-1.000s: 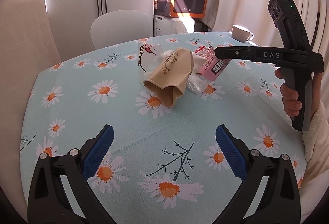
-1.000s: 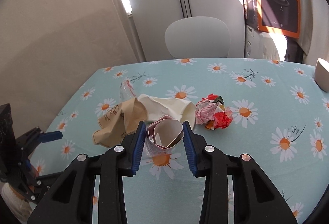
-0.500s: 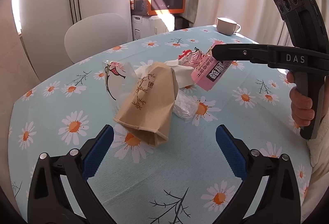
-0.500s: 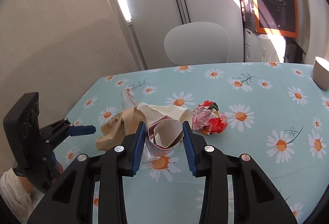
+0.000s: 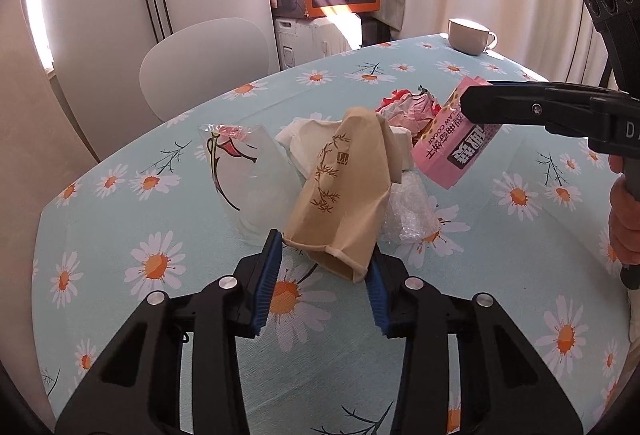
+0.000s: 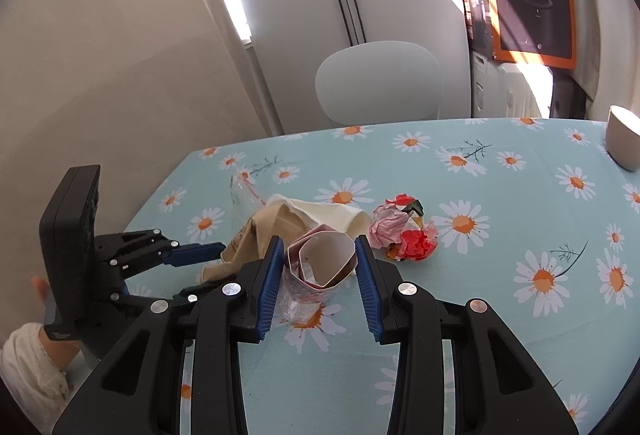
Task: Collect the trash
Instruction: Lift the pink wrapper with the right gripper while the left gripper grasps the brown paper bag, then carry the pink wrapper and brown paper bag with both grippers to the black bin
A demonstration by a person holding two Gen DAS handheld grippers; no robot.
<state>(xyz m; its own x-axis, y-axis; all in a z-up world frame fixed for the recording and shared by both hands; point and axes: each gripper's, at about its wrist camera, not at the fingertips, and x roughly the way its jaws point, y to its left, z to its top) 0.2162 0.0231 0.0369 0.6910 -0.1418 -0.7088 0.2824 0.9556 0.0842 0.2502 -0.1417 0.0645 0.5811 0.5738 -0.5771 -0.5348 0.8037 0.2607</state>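
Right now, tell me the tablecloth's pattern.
Light blue tablecloth with white, orange-centred daisies and dark twigs; clearest in the left wrist view.

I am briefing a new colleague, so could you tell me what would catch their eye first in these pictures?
A heap of trash mid-table on the daisy tablecloth: a brown paper bag whose near end sits between the pads of the left hand-held gripper, whose jaws have just been closing. The right hand-held gripper is shut on a pink packet. A white cup stands at the far edge.
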